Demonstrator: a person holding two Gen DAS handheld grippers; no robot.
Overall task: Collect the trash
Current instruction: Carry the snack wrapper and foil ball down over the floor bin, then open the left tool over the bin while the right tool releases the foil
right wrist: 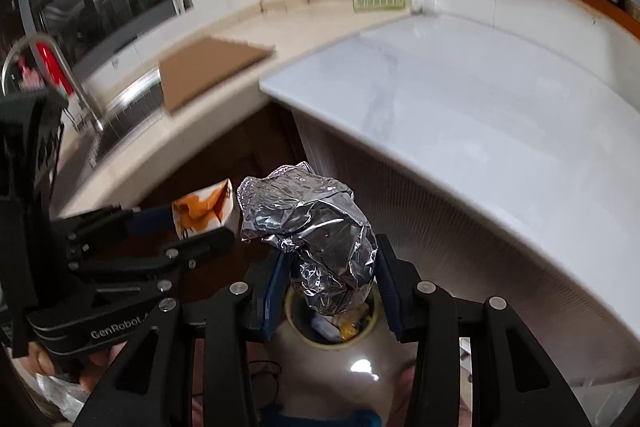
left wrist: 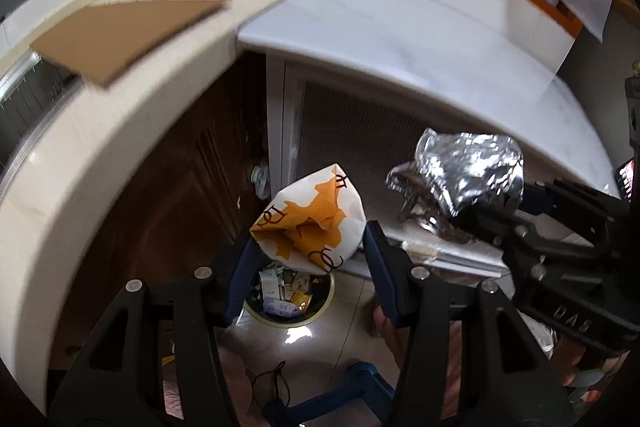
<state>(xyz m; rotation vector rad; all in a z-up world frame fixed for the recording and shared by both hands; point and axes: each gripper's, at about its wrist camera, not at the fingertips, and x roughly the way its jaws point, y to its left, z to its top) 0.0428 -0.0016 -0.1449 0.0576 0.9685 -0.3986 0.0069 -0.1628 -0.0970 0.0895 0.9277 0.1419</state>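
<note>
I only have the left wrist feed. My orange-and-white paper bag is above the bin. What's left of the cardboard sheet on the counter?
Observer: A sink with a curved metal faucet; the cardboard sheet overhangs its edge.
Operator: Is the foil over the bin too?
Observer: Yes, the right gripper holds the crumpled foil directly above the trash bin opening.
Operator: Can you see my gripper?
Observer: Yes, the left gripper clamps the paper bag beside the foil.

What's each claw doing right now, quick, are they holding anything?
Left claw: closed on a crumpled white and orange paper wrapper, above the trash bin.
Right claw: closed on a ball of foil.
</note>
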